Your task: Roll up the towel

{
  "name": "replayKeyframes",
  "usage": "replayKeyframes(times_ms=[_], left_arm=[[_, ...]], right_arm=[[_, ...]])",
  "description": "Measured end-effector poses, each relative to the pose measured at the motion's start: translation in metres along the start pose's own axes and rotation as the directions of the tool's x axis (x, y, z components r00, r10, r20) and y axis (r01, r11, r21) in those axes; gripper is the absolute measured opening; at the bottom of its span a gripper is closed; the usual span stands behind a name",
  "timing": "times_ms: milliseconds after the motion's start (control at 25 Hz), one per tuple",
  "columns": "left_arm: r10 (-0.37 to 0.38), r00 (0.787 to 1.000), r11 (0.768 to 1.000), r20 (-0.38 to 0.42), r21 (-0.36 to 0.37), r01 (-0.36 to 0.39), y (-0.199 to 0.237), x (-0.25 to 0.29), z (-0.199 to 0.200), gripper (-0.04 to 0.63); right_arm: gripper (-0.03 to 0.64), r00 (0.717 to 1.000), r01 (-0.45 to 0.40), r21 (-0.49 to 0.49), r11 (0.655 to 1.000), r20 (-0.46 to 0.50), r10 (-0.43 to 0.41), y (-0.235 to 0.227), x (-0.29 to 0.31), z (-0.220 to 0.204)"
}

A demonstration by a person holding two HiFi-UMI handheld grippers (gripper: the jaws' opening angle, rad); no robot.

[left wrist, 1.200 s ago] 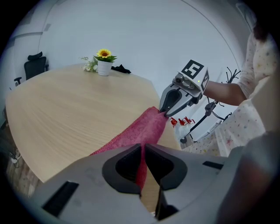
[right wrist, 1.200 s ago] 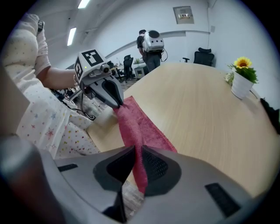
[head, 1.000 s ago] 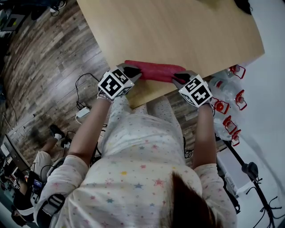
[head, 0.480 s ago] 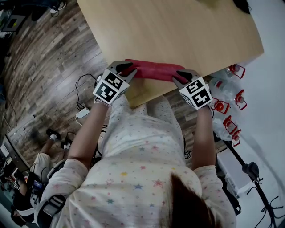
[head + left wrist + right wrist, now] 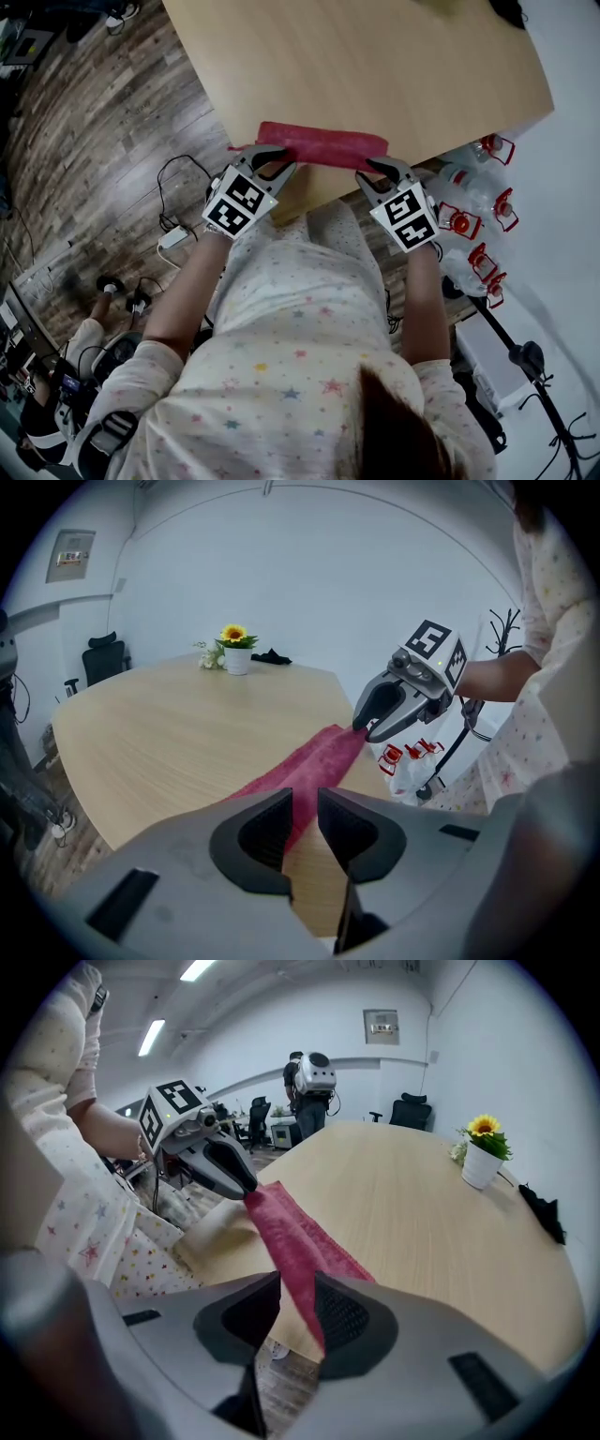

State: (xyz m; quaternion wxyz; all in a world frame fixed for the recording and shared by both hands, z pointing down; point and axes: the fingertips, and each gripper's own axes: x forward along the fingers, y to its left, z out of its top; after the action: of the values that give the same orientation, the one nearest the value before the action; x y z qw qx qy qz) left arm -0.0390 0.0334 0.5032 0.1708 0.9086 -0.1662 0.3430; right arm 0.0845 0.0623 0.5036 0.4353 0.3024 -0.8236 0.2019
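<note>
A red towel (image 5: 323, 145), folded into a long narrow strip, lies along the near edge of the wooden table (image 5: 375, 66). My left gripper (image 5: 284, 161) sits at its left end and my right gripper (image 5: 366, 172) at its right end, fingertips just at the towel's near side. In the left gripper view the jaws of the left gripper (image 5: 305, 799) stand narrowly apart, with towel (image 5: 300, 761) and bare wood showing through the gap. The right gripper (image 5: 297, 1288) also has a small gap, with the towel's edge (image 5: 286, 1222) running into it, not clamped.
A potted sunflower (image 5: 236, 653) and a black object (image 5: 272, 656) stand at the table's far end. Bagged bottles with red caps (image 5: 473, 202) sit on the floor to the right. Cables (image 5: 173, 178) lie on the wooden floor at left. The table edge is directly under both grippers.
Both grippers have drawn back toward the person and their fingers no longer overlap the towel. The towel now lies slightly farther from the table edge and looks flatter.
</note>
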Motion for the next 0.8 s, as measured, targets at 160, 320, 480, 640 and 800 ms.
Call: replayKeyframes(times_ms=[160,320,480,640,800], left_arm=[[0.021,0.998,1.0,-0.066,0.021,-0.02,-0.007,0.016,-0.024,0.121],[0.052,0.993,0.995,-0.106,0.085,-0.043,-0.004,0.022,-0.03,0.133],[0.085,0.987,0.988,-0.134,0.143,-0.065,0.003,0.027,-0.032,0.132],[0.075,0.987,0.985,-0.142,0.166,-0.051,0.01,0.026,-0.03,0.1],[0.018,0.987,0.989,-0.161,0.149,0.006,0.001,0.021,-0.033,0.044]], right_arm=[[0.112,0.999,0.037,-0.055,0.998,-0.033,-0.039,0.002,0.014,-0.017],[0.144,0.996,0.07,-0.089,0.994,-0.056,-0.075,-0.003,0.02,-0.027],[0.143,0.993,0.081,-0.115,0.99,-0.079,-0.09,-0.008,0.025,-0.031],[0.087,0.991,0.086,-0.119,0.989,-0.088,-0.097,-0.011,0.024,-0.027],[0.049,0.994,0.062,-0.116,0.991,-0.086,-0.072,-0.006,0.017,-0.028]])
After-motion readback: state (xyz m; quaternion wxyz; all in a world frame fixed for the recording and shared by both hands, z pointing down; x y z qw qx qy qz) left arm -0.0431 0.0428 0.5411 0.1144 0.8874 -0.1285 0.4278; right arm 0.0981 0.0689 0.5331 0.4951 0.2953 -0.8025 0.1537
